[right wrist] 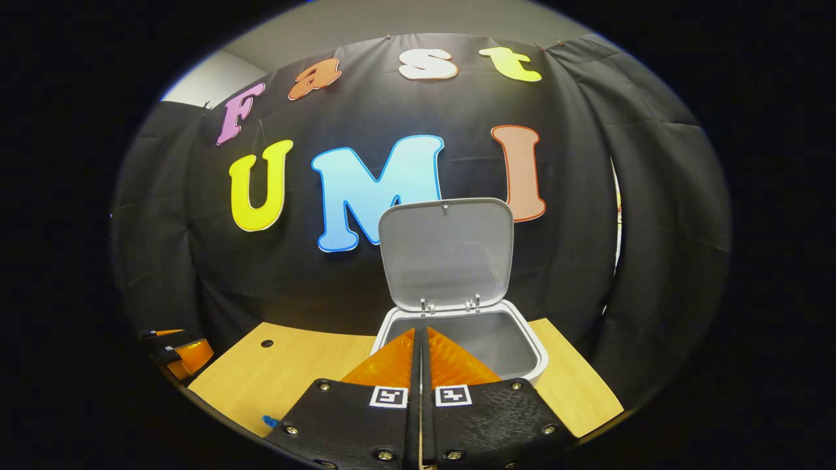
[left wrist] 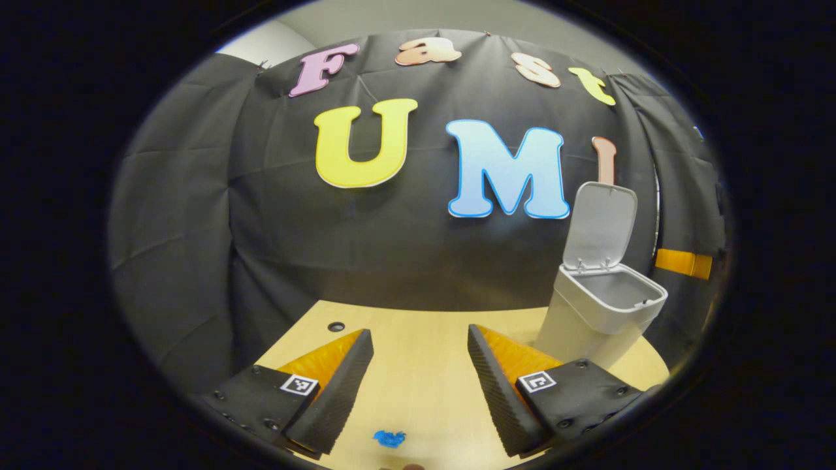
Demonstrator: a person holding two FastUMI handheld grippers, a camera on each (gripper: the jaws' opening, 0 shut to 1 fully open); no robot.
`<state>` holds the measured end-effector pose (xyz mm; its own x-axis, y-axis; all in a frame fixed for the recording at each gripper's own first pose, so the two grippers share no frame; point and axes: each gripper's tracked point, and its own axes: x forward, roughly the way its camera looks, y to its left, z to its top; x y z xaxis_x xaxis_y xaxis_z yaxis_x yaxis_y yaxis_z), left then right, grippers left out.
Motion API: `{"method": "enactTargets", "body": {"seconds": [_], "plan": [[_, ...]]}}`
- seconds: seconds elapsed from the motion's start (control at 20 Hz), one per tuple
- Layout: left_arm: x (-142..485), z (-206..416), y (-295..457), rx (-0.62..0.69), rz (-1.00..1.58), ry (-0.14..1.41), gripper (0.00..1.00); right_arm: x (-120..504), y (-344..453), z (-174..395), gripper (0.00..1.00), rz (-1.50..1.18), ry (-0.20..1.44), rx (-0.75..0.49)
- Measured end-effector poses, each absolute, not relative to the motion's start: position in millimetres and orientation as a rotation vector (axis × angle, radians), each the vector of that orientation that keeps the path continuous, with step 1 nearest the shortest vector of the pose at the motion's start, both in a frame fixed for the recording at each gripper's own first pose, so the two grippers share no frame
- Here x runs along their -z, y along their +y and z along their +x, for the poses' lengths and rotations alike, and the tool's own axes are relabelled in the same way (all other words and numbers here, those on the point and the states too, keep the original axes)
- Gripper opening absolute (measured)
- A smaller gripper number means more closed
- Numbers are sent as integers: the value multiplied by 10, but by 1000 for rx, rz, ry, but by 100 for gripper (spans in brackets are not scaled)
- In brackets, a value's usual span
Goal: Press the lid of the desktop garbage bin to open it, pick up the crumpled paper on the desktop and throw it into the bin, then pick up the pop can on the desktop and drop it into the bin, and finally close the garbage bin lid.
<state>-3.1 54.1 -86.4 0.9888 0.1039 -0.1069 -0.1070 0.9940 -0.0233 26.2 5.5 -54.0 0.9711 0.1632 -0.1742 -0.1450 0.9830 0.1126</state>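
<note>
So: bin (right wrist: 457,339) lid (right wrist: 446,251) is up, standing near vertical on its rear hinge, so step 1 looks done. Bin sits on the table (left wrist: 424,365), toward the back, and what I can see of the inside in the right gripper view looks empty, though the bottom is hidden. Right gripper (right wrist: 420,346) hangs just in front of the bin's front rim, jaws together, nothing between them. Left gripper (left wrist: 418,365) is over bare table left of the bin, jaws wide apart, holding nothing. Small blue scrap (left wrist: 389,438) lies on the table near the bottom edge of the left gripper view, between and below the left jaws; too small to say what it is, and I wouldn't call it the paper. Crumpled paper and can aren't located from these frames, so I can't confirm either is in the bin. My read: 1 of 4 steps finished, 3 left — paper in, can in, lid shut. Next move needs the right jaws to part before any pick.
</note>
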Motion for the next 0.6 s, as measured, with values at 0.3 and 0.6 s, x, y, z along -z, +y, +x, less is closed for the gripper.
{"method": "enactTargets", "body": {"seconds": [0.3, 0.6], "plan": [[1190, -78, 576, -104, -38, 148, 96, 546, 75, 234, 1, 94, 195, -168], [1668, -127, 608, -107, -37, 225, 96, 564, 76, 204, 1, 80, 212, -181]]}}
